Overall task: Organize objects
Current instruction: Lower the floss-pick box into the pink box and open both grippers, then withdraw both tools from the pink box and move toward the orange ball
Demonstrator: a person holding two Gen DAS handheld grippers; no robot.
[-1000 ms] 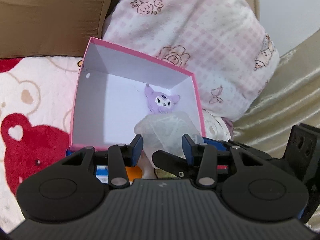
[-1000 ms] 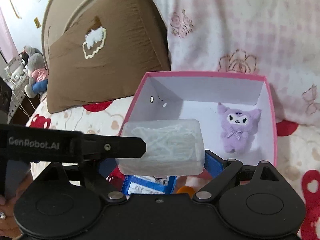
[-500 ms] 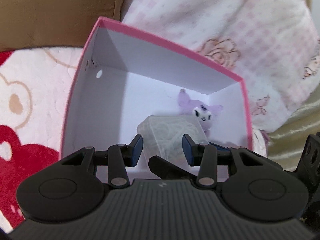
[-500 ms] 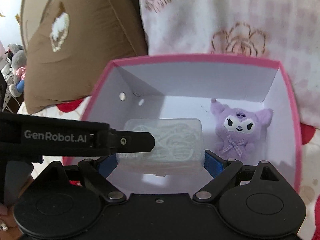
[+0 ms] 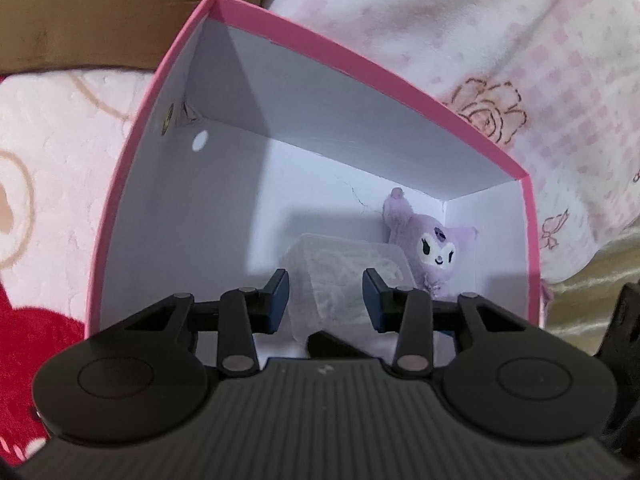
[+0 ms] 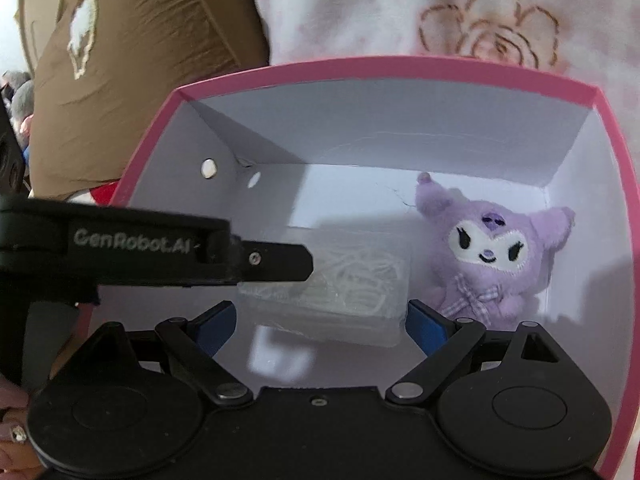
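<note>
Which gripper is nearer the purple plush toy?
Right. The right gripper, clamped across the clear plastic box, has one finger right beside the purple plush toy. The left gripper grips the box's opposite end, with the box between it and the toy.

Looking like somebody's bedroom at home, all of it sitting right on a bed. Seeing a fuzzy bear-print blanket point(image 5: 60, 184), a pink rose-patterned pillow point(image 5: 500, 52) and a brown cushion point(image 6: 132, 80) leaning behind a pink box point(image 6: 400, 65), plus stuffed toys point(image 6: 18, 100) piling up way off left.
</note>
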